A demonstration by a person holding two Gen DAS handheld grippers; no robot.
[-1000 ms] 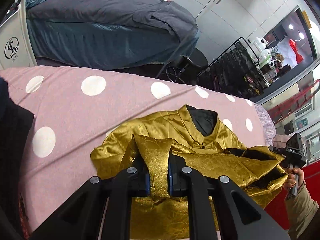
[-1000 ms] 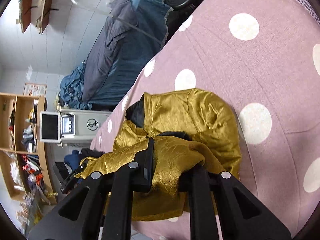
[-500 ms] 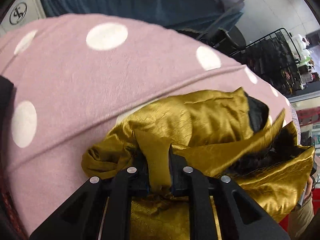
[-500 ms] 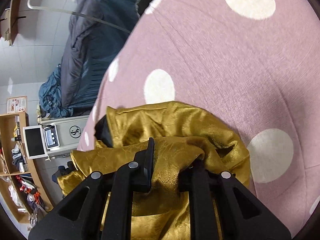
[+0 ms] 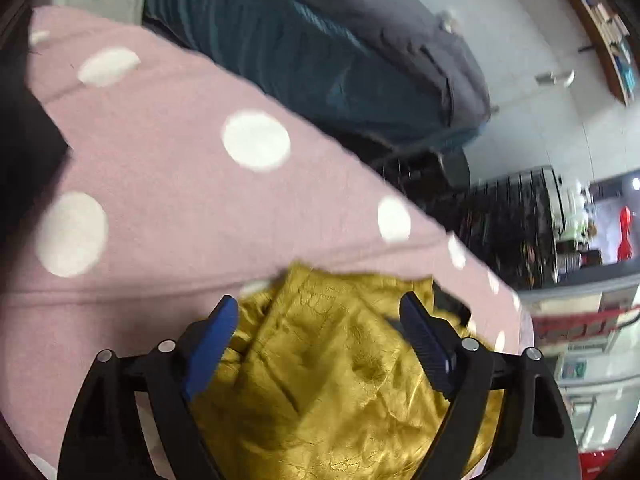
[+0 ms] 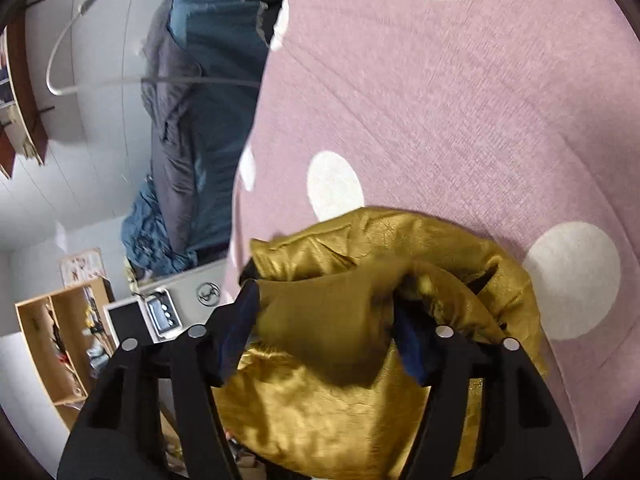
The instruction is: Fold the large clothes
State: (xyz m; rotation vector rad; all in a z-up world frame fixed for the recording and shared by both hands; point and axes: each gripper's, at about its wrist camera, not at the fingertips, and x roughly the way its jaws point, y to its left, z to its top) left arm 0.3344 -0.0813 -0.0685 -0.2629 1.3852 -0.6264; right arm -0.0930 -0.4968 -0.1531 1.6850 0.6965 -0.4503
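Now the gold satin jacket [image 5: 344, 392] lies bunched on the pink cloth with white polka dots [image 5: 168, 208], its black lining [image 5: 450, 306] showing at the far edge of the heap. Above the jacket the left gripper [image 5: 318, 312] has its blue-padded fingers [image 5: 218, 336] spread wide; they have just been opening, and the fabric lies loose between them with neither pad pressing it. In the right wrist view the jacket [image 6: 360, 360] lies at the near edge of the same dotted cloth [image 6: 460, 120], a fold of it humped up between the fingers [image 6: 240, 328] of the right gripper [image 6: 326, 324]. That gripper's jaws have also just been opening and stand well apart, so the fold rests free rather than pinched. Beyond the jacket, past the far edge of the dotted cloth, a bed draped in a grey and teal cover [image 5: 320, 52] stands against a pale tiled wall. Past the jacket's left end in the right view, a wooden shelf unit [image 6: 56, 344] is visible.
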